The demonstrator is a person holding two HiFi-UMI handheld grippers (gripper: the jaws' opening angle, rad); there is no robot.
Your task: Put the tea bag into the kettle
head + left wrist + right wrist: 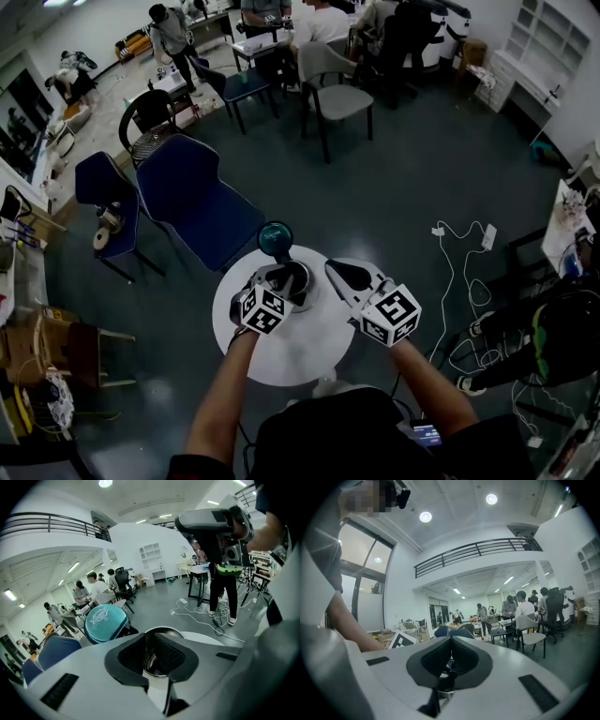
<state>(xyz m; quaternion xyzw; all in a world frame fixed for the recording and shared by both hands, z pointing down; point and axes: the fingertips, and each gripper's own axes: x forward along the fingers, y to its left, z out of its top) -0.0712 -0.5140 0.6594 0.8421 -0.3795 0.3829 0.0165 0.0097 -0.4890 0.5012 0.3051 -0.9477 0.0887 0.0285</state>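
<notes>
A steel kettle [298,281] stands on a small round white table [281,352], its teal lid [276,238] tipped up at the far side. My left gripper [279,275] hangs right over the kettle's near-left rim with its tips closed. In the left gripper view, the kettle's open mouth [161,631] shows just beyond the closed tips [146,637], with the lid [105,620] to the left. My right gripper [339,271] hovers just right of the kettle, also shut [451,639]. No tea bag shows clearly in any view.
Blue chairs [202,206] stand behind the table on the left. White cables and a power strip [487,236] lie on the floor to the right. A grey chair [337,94] and people at desks fill the far end of the room.
</notes>
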